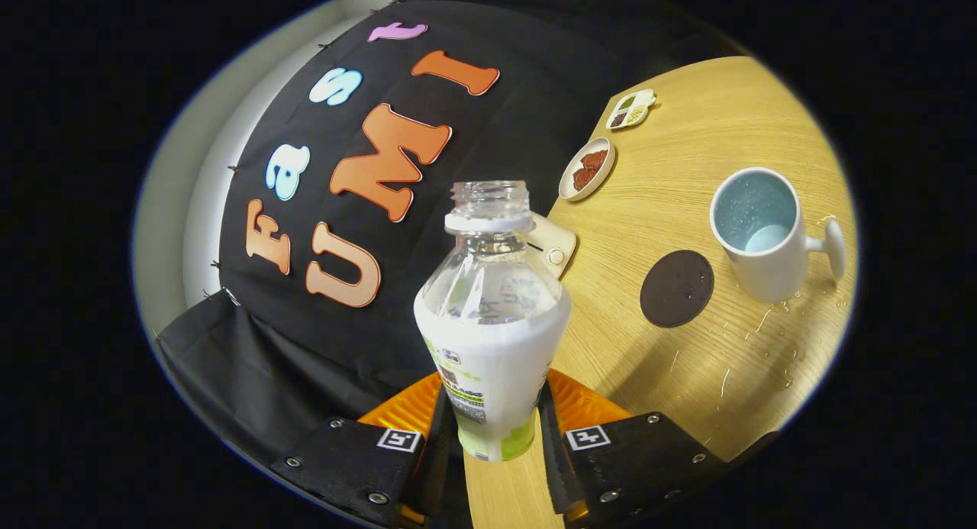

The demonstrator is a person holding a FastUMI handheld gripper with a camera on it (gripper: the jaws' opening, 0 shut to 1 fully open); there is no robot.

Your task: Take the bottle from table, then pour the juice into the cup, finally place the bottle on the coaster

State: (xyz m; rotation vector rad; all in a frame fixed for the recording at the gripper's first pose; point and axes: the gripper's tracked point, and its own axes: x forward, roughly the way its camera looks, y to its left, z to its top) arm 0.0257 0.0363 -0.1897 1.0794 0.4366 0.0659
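Already the claw (496, 437) was clenched on the bottle (492, 323), one finger pressing each side of its labelled lower body, so the first step, taking it from the table (687, 201), looked done. The bottle was uncapped, its open neck pointing away from the fingers, and its base seemed to hang clear of the wood, though the fingers hid the contact too much to be sure. The view was tilted, with the table sloping off to one side.

Beyond the fingers stood the white cup (763, 235), its handle turned outward, and something pale seemed to lie in its bottom; whether that was liquid or merely the glaze could not be told. Droplets and streaks glistened on the wood near the cup, which hinted that pouring may have happened, but that is only a guess. The dark round coaster (676, 288) lay bare between the bottle and the cup, just beside the cup, so setting the bottle on it remained to do.

How much liquid the bottle held was hard to judge: its clear shoulder showed reflections, and the label hid the rest. A white object (555, 246) sat half concealed behind the bottle's shoulder.
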